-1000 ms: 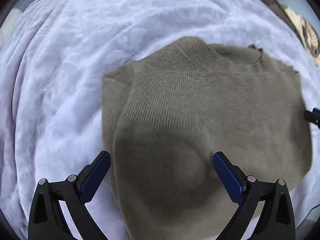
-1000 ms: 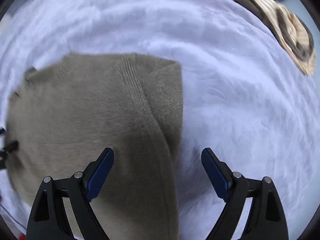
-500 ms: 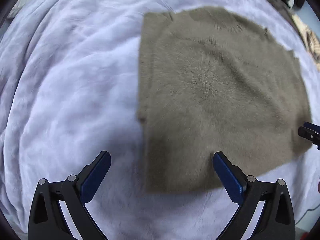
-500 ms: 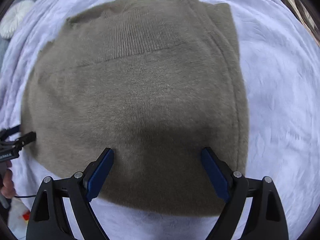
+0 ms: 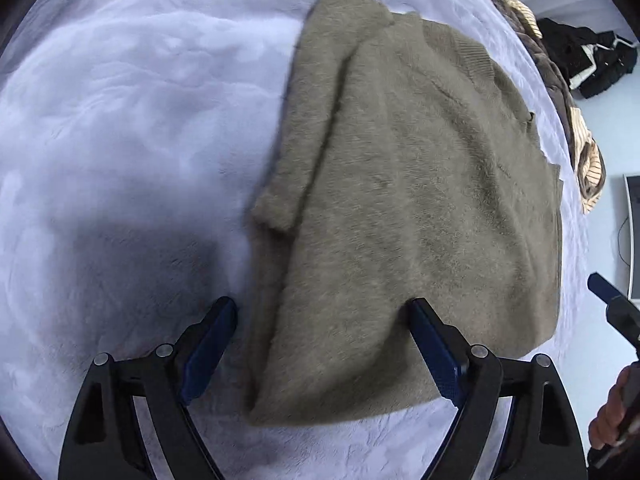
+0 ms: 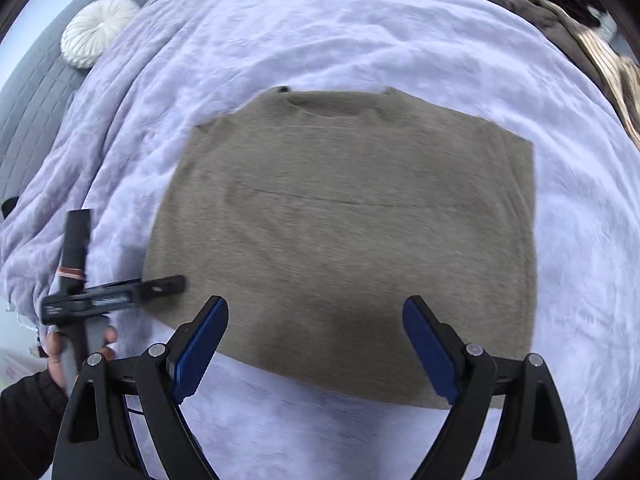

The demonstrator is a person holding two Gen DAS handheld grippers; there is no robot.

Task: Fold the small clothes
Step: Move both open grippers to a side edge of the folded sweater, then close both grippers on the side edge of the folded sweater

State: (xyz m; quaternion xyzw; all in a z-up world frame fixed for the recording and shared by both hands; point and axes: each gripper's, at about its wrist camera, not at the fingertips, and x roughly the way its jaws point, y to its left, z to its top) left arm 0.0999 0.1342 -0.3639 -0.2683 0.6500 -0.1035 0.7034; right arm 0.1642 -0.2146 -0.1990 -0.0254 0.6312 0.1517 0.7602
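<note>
The left gripper (image 5: 322, 344) straddles the near left edge of the folded olive sweater (image 5: 420, 208), its jaws closing but not yet pressing. The right gripper (image 6: 316, 340), spread wide, hovers over the sweater's near hem on the lilac blanket (image 6: 360, 40). Only the right view shows a round white cushion (image 6: 96, 36); only the left shows black clothing (image 5: 588, 60).

- The olive sweater (image 5: 420, 208) is showing a fuzzy, brushed knit with a ribbed neckband.
- The lavender blanket (image 6: 360, 32) is looking soft, matt, plush and crinkled.
- The left gripper (image 5: 322, 344) and right gripper (image 6: 316, 340) are showing matt black plastic frames, textured blue pads and shiny metal pins.
- The round cushion (image 6: 98, 30) is looking pleated, velvety white.
</note>
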